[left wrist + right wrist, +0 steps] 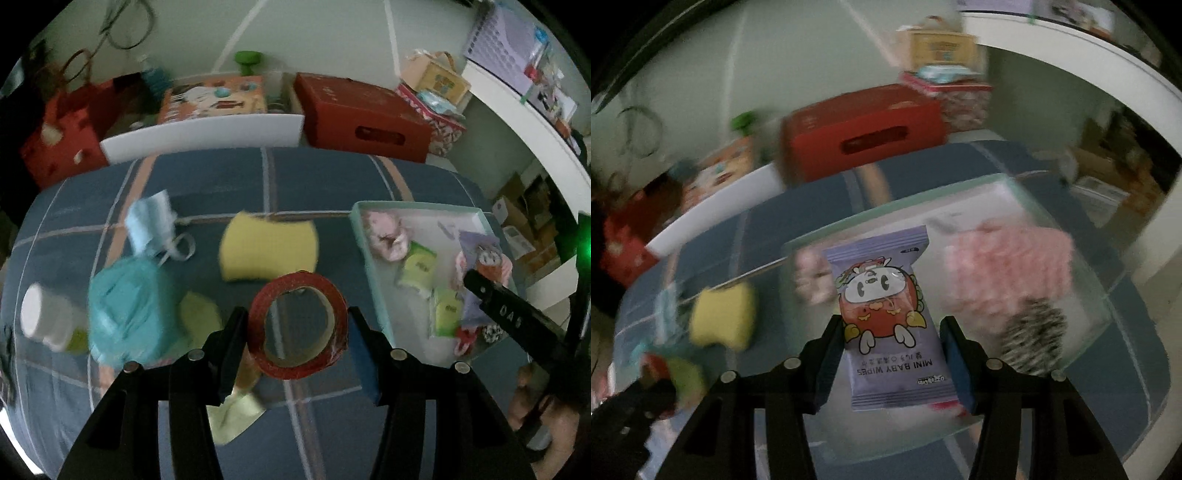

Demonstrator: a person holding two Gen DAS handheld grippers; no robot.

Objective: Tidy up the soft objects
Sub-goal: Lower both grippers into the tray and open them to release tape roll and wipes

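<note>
Our left gripper (297,332) has its two black fingers closed against the sides of a red roll of tape with a brown cardboard core (298,328), held upright so we look through its hole at the blue plaid bedcover (221,181) beneath. Our right gripper (891,350) is clamped on a lilac plastic packet of mini baby wipes printed with a red-and-white cartoon figure (886,314), which hangs above the shallow pale-green cardboard tray (373,258). Inside that tray lie a crumpled pink fabric piece (1008,273), a black-and-white striped soft item (1034,339) and two small lime-green packets (419,267). Left of the tray, on the bedcover, sits a yellow rectangular sponge (269,249); further left of it are a light-blue face mask with white loops (151,225), a crinkled teal plastic bag (127,310) and a white cylindrical container (44,317). Beyond the tray, past the bedcover's far edge, stands a red cardboard box with a handle slot (362,114).
</note>
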